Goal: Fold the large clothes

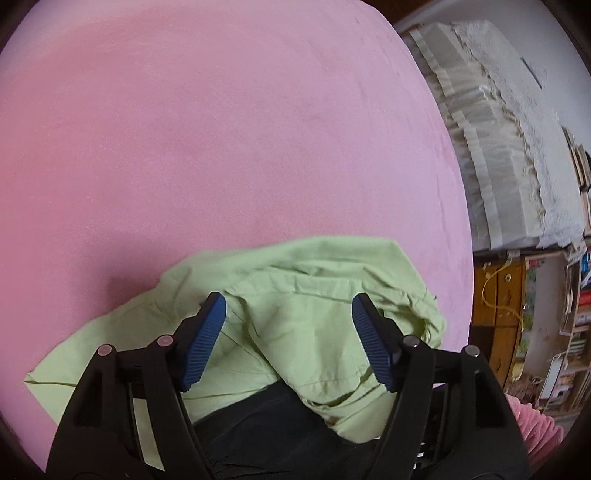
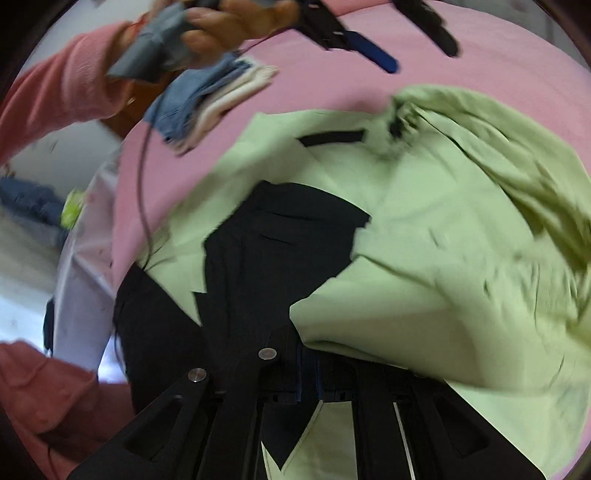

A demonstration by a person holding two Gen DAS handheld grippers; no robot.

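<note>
A light green garment (image 1: 317,280) lies crumpled on the pink bed cover (image 1: 221,129), partly over a black garment (image 1: 266,417). My left gripper (image 1: 289,301) hovers just above the green cloth, open, with nothing between its blue pads (image 1: 201,343). In the blurred right wrist view the green garment (image 2: 443,221) spreads across the black garment (image 2: 288,240). My right gripper (image 2: 310,369) sits at the near edge with its pads close together, and a fold of green cloth passes through them. The left gripper (image 2: 413,51) shows at the top, held by a hand (image 2: 229,26).
A stack of folded blue and white clothes (image 2: 210,103) lies at the bed's edge. A dark cable (image 2: 142,184) hangs from the left gripper. Pink sleeves (image 2: 55,85) reach in from the left. Beyond the bed stand pale bedding (image 1: 498,147), a wooden cabinet (image 1: 498,295) and bookshelves (image 1: 576,332).
</note>
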